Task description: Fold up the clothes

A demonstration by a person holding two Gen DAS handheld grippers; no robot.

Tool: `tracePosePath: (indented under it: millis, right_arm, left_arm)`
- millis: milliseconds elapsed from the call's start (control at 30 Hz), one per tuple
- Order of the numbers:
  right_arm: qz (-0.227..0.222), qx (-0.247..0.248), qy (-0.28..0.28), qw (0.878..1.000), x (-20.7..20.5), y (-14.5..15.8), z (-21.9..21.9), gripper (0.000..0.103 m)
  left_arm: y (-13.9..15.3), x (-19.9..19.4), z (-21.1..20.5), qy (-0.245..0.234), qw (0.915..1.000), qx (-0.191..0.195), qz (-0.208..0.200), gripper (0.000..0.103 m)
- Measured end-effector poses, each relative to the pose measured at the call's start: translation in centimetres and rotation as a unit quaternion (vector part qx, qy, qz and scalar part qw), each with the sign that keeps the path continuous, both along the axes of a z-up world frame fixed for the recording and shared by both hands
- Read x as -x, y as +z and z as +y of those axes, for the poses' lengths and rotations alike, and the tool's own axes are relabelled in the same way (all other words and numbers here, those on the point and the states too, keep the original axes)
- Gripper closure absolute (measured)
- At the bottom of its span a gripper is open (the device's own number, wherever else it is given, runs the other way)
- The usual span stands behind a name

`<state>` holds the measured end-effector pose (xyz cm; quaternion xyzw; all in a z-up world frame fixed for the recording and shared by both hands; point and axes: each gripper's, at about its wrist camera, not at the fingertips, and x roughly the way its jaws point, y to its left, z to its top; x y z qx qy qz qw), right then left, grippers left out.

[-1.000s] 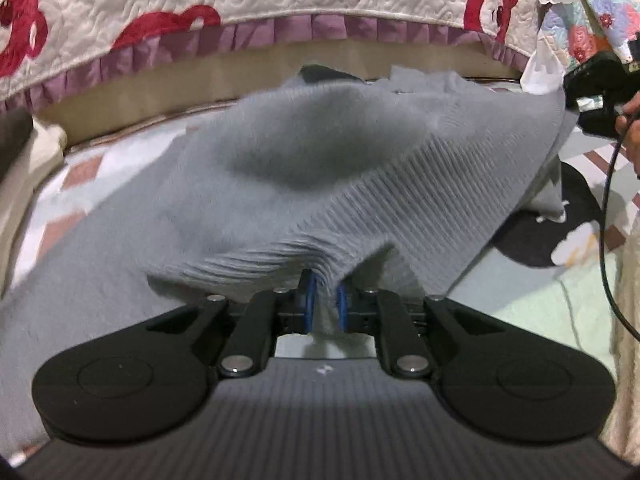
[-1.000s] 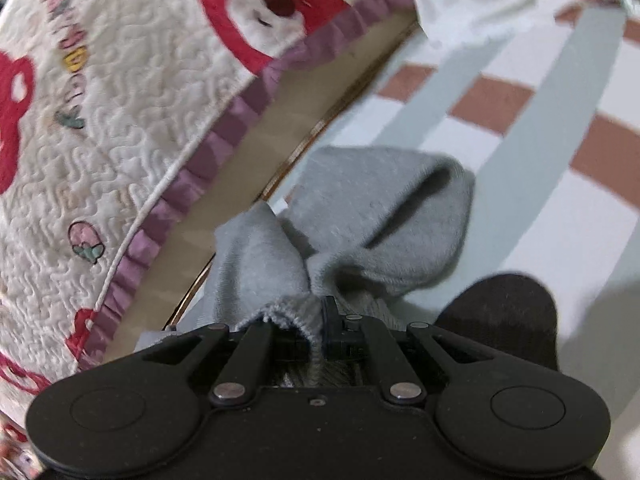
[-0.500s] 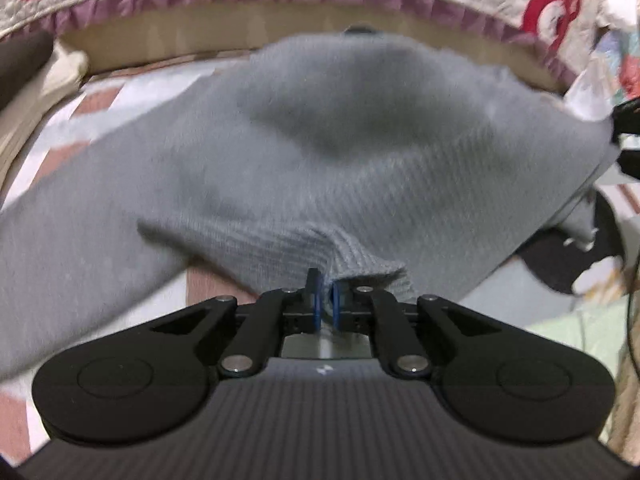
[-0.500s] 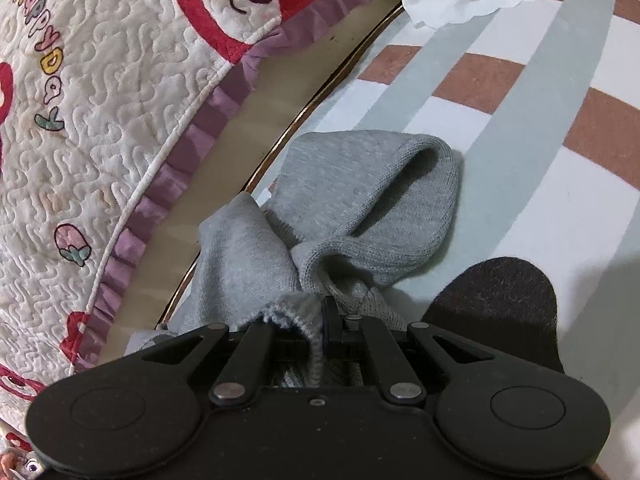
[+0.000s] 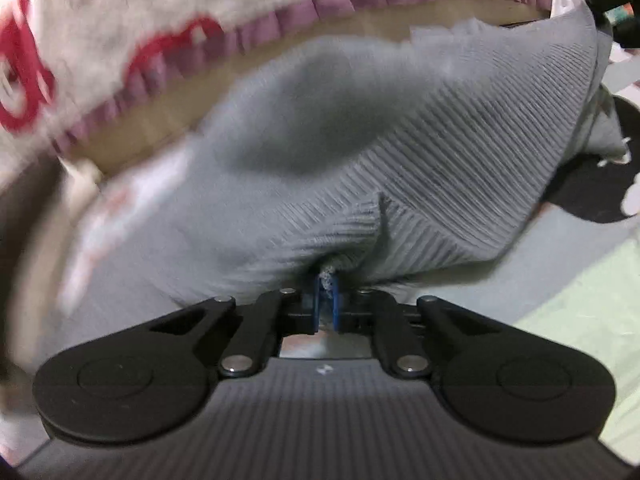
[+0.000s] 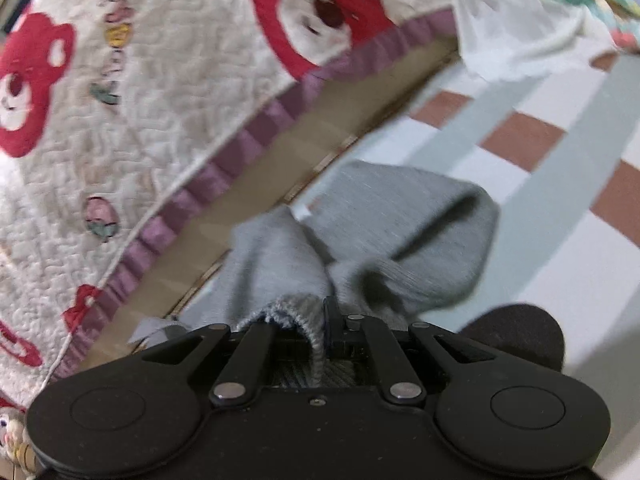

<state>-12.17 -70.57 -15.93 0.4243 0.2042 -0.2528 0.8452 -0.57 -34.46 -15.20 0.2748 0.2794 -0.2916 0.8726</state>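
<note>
Fingers [image 5: 326,300] over checked bedsheet [image 6: 520,140]

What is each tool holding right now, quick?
Left tool: closed, pinching the ribbed edge of the grey sweater.
Right tool: closed, pinching another edge of the same grey sweater.
</note>
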Motion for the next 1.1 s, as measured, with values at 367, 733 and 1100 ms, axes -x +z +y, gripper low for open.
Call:
tracePosePath:
  millis: [367, 733, 1100]
  right_arm:
    - [-0.082, 0.123, 0.055, 0.987, 5.4, 9.4, 5.5, 0.098]
    - [-0.138, 0.267, 0.132, 0.944, 19.2, 26.1, 14.0, 0.098]
    - [0.107, 0.066, 0.068, 0.990, 25.7, 14.1, 11.3, 0.098]
  left_arm:
    - [15.1, -1.3, 7.0, 0.046, 0.9828, 0.116, -0.136, 0.099]
    - [23.0, -1.3, 17.4, 0.038, 0.9421, 0.327, 0.067, 0.102]
    - [10.8, -1.3, 14.3, 0.016, 0.9161, 0.238, 0.322, 0.101]
